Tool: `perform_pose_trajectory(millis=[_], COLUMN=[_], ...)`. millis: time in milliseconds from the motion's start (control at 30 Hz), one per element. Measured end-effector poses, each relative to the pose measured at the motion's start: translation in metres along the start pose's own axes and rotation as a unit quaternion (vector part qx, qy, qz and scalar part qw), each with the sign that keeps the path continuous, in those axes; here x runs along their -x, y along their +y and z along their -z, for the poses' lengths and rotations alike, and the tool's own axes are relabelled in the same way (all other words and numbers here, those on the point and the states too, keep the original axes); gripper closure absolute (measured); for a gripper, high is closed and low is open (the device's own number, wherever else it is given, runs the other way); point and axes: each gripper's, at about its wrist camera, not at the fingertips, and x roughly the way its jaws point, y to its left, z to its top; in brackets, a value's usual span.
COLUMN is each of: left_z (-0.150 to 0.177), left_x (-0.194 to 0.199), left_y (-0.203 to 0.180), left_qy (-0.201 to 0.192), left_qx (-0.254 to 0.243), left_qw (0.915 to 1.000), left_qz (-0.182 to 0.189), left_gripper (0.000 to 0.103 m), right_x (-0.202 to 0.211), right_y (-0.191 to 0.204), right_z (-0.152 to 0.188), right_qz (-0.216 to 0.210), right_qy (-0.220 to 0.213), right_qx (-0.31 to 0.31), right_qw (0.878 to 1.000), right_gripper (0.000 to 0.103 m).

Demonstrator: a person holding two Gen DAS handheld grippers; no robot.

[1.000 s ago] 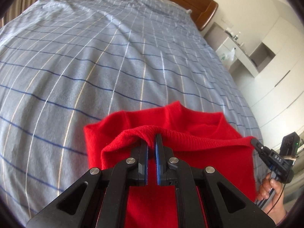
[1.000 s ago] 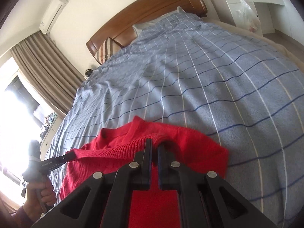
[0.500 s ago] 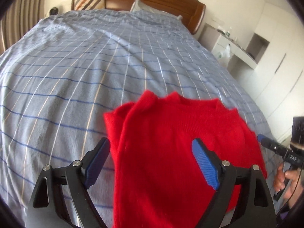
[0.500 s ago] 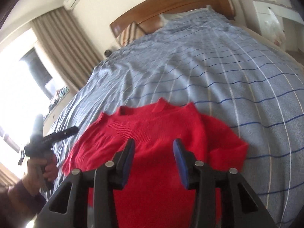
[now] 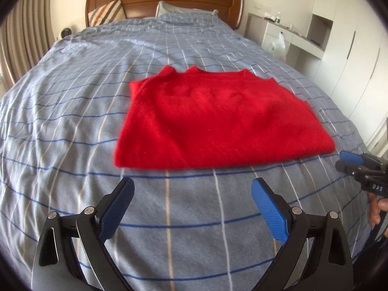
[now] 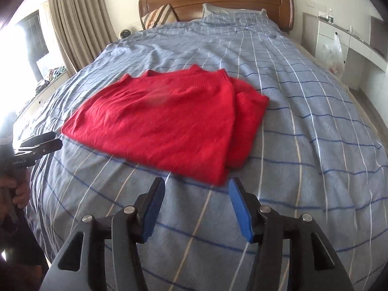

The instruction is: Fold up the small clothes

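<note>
My left gripper point(image 5: 192, 191) hangs over the bed point(image 5: 72, 111) near its foot edge, its jaws spread wide and opening further, with nothing between the blue pads point(image 5: 269, 208) but striped cover. My right gripper point(image 6: 196, 194) hangs beside it, toward the right side of the bed, its jaws about half apart and also opening; they hold nothing, though the sweater's near corner lies just beyond the tips.

The sweater point(image 5: 218, 121) lies folded on the cover, in the middle of the bed's width and nearer the foot than the headboard point(image 5: 165, 0). It is a red knit, folded into a rough rectangle with its neckline edge turned toward the headboard. In the right wrist view a second layer point(image 6: 249, 118) sticks out from under the top fold along the sweater's right side. Neither gripper touches it.

In the left wrist view my right gripper shows at the right edge, level with the sweater's near edge, my hand point(image 5: 378, 208) gripping its handle. In the right wrist view my left gripper point(image 6: 40, 145) shows at the left edge, off the sweater's left corner.

Two pillows point(image 6: 160, 15) lean against the headboard.
</note>
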Motion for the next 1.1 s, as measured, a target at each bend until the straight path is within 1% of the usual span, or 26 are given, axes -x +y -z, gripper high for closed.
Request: perform_pose_trajectory(millis=[67, 133, 233, 333, 433, 967, 1100], left_z=[0.011, 0.022, 0.032, 0.032, 0.034, 0.04, 0.04], left_x=[-0.013, -0.028, -0.032, -0.036, -0.037, -0.037, -0.037], left_y=[-0.008, -0.014, -0.018, -0.013, -0.012, -0.015, -0.014], left_qy=[0.002, 0.011, -0.012, -0.009, -0.009, -0.017, -0.017], left_qx=[-0.002, -0.011, -0.024, -0.015, -0.012, -0.016, -0.016], left_qw=[0.9999, 0.9993, 0.9985, 0.9989, 0.9992, 0.9989, 0.9988], left_qz=[-0.011, -0.033, -0.048, -0.043, -0.037, -0.042, -0.042], left_gripper=[0.005, 0.005, 0.002, 0.0, 0.001, 0.001, 0.001], right_x=[-0.01, -0.015, -0.017, -0.019, -0.02, -0.024, -0.024], right_y=[0.007, 0.008, 0.01, 0.01, 0.015, 0.024, 0.024], right_z=[0.016, 0.025, 0.029, 0.031, 0.032, 0.033, 0.033], right_qz=[0.018, 0.035, 0.052, 0.06, 0.072, 0.097, 0.097], right_qy=[0.008, -0.007, -0.015, -0.015, -0.017, -0.013, -0.011], right_qx=[-0.006, -0.008, -0.018, -0.026, -0.019, -0.008, -0.009], right_qw=[1.0, 0.999, 0.998, 0.998, 0.997, 0.995, 0.995], right_gripper=[0.048, 0.046, 0.042, 0.04, 0.04, 0.039, 0.039])
